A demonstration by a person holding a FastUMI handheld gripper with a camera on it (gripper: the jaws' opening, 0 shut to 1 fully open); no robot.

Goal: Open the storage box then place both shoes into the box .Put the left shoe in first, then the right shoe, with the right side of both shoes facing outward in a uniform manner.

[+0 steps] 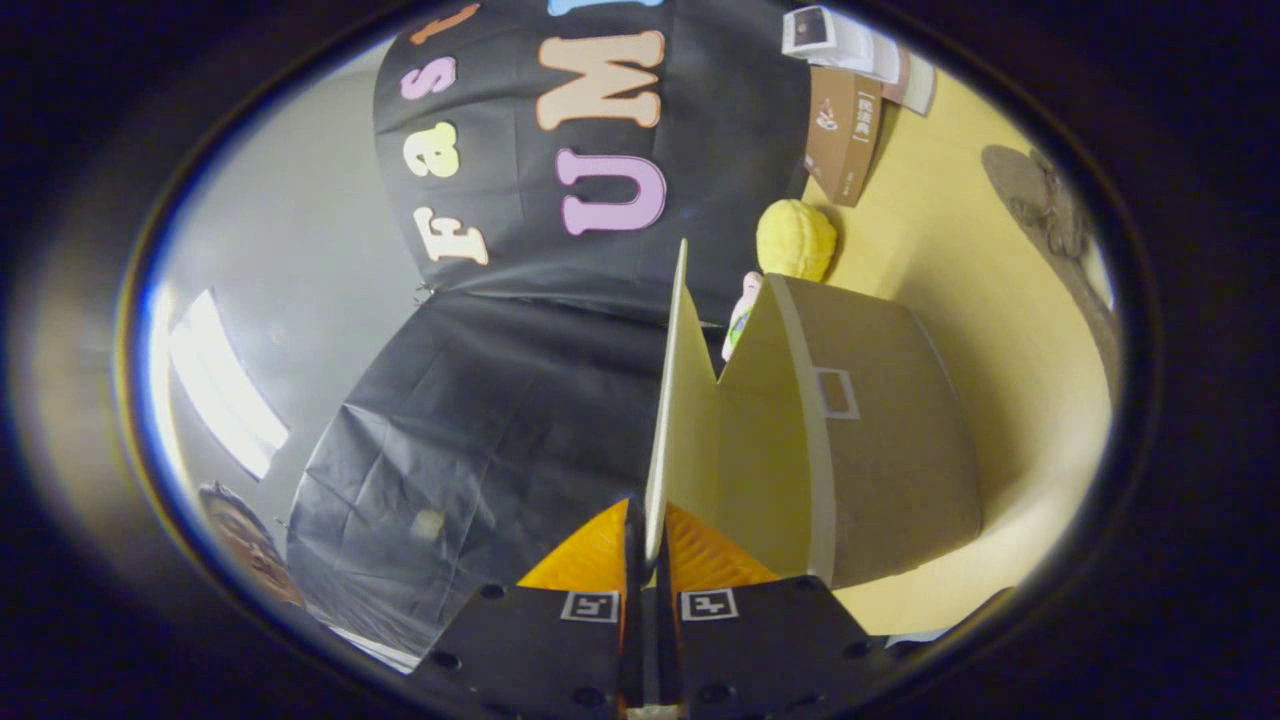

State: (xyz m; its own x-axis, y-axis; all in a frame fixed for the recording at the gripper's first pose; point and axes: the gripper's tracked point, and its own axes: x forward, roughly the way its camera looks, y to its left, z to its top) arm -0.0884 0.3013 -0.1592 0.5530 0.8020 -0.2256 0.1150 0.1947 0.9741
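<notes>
The storage box (890, 440) is brown cardboard with a pale band and a small label window, and it stands on the yellow table (960, 270). Its lid flap (685, 400), pale on the inside, is swung up away from the box body. My gripper (648, 525) is shut on the lid's free edge, with the thin board pinched between both fingers. The view is rolled about a quarter turn. Beyond the box, a grey-brown shape (1050, 205) that may be the shoes lies on the table, too blurred to tell.
A yellow plush toy (795, 238) sits just behind the box, with a small pink and green item (742, 312) beside it. A brown carton (843, 130) and papers (835, 35) stand farther back. A person's head (245, 540) shows beside the black cloth wall.
</notes>
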